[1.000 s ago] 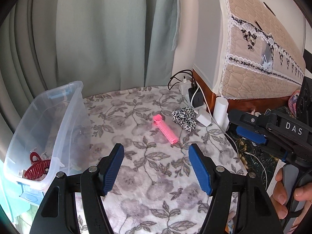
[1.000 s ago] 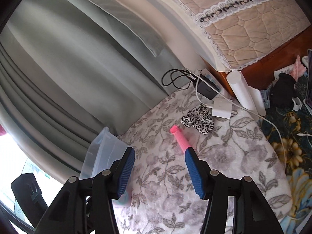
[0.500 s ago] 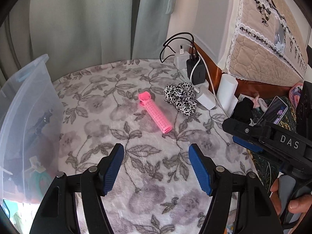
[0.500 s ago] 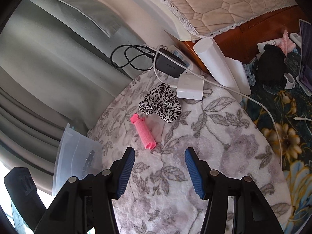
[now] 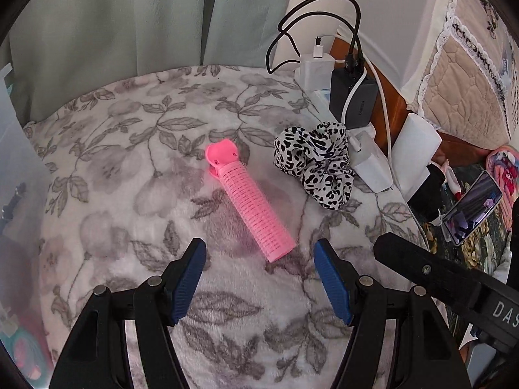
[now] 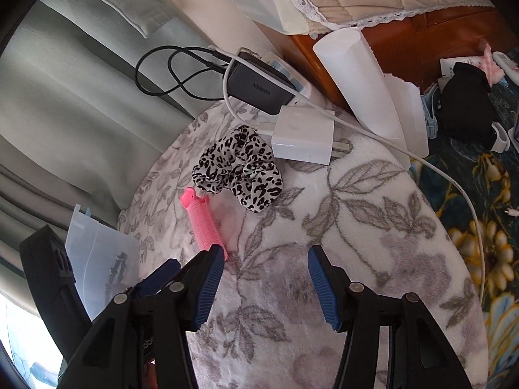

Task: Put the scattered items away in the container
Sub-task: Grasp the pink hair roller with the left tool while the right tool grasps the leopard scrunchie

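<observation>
Left tongs (image 5: pixel 259 261) are hanging wide open over the floral-blanketed desk (image 5: pixel 107 175), gripping nothing; the near end of the pink hair roller (image 5: pixel 251 206) is lying just ahead of the gap between the blue pads. Right tongs (image 6: pixel 265 267) are likewise spread wide and empty, their left pad overlapping the roller's lower end in that view; contact cannot be confirmed.

Progress, as a judgement: partly done. The clear plastic container (image 6: pixel 97 253) is already holding a few small items. Roller and leopard-print scrunchie (image 5: pixel 313 165) are both sitting out on the desk, near each other, so at least two pickups are remaining.

View differences: the left wrist view is showing only a sliver of container wall, plus a phone on the far right. The right wrist view is showing the container more plainly, the white charger (image 6: pixel 303 136) touching the scrunchie, and the paper roll (image 6: pixel 360 77).
</observation>
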A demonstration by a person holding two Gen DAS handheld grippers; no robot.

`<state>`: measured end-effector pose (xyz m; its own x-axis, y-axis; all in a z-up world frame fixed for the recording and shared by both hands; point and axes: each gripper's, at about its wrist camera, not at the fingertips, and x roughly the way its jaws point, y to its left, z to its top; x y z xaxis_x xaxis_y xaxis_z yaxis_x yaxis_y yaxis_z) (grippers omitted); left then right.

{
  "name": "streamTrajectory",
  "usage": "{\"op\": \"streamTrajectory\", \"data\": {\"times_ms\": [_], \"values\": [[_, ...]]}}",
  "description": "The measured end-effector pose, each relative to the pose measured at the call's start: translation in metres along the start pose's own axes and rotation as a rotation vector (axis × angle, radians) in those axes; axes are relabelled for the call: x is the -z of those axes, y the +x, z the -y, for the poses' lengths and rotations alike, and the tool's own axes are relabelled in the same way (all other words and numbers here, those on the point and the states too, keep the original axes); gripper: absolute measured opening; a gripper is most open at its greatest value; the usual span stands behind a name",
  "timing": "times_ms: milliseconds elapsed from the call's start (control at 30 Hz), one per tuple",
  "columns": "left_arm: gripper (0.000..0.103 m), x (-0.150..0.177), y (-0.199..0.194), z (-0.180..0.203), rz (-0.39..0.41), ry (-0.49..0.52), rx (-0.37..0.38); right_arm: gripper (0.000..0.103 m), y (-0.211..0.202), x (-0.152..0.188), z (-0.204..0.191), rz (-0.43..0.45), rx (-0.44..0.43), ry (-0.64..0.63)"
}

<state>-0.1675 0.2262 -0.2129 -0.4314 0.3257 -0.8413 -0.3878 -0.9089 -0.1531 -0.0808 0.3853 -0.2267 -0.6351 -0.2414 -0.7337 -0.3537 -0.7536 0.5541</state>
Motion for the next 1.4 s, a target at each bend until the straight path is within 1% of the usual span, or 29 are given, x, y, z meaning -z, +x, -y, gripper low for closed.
{"op": "streamTrajectory", "data": {"times_ms": [333,533,700,767,833,867,900,933,967,1067,1133,1267,1367,1400], "values": [[0.07,-0.01,0.027,-0.018,0.0,-0.032,0.048,0.058,0.038,-0.024,-0.008,-0.01,0.041,-0.016],[0.07,-0.01,0.026,-0.023,0.016,-0.039,0.09,0.058,0.055,-0.035,-0.02,0.018,0.068,-0.054],[0.07,-0.008,0.024,-0.024,0.036,-0.041,0.109,0.058,0.061,-0.032,-0.028,0.051,0.084,-0.095],[0.07,-0.007,0.023,-0.024,0.045,-0.04,0.113,0.053,0.059,-0.03,-0.027,0.061,0.089,-0.099],[0.065,-0.007,0.022,-0.024,0.052,-0.043,0.118,0.042,0.057,-0.03,-0.025,0.065,0.087,-0.093],[0.065,-0.007,0.022,-0.024,0.051,-0.04,0.116,0.034,0.057,-0.03,-0.022,0.064,0.074,-0.083],[0.065,-0.007,0.022,-0.022,0.049,-0.033,0.111,0.029,0.056,-0.03,-0.02,0.063,0.057,-0.07],[0.063,-0.007,0.022,-0.021,0.046,-0.027,0.106,0.027,0.056,-0.03,-0.019,0.061,0.046,-0.062],[0.062,-0.006,0.022,-0.021,0.045,-0.023,0.103,0.026,0.056,-0.029,-0.018,0.058,0.04,-0.056],[0.055,-0.007,0.023,-0.02,0.041,-0.02,0.104,0.022,0.054,-0.028,-0.019,0.053,0.026,-0.056],[0.049,-0.006,0.022,-0.019,0.037,-0.019,0.105,0.021,0.052,-0.027,-0.02,0.051,0.017,-0.056],[0.047,-0.003,0.022,-0.014,0.022,-0.001,0.101,0.021,0.047,-0.024,-0.022,0.04,-0.002,-0.046],[0.039,0.0,0.021,-0.011,0.019,0.008,0.093,0.02,0.042,-0.023,-0.024,0.037,-0.016,-0.039],[0.034,0.001,0.02,-0.011,0.017,0.006,0.097,0.02,0.039,-0.022,-0.024,0.039,-0.02,-0.038]]}}
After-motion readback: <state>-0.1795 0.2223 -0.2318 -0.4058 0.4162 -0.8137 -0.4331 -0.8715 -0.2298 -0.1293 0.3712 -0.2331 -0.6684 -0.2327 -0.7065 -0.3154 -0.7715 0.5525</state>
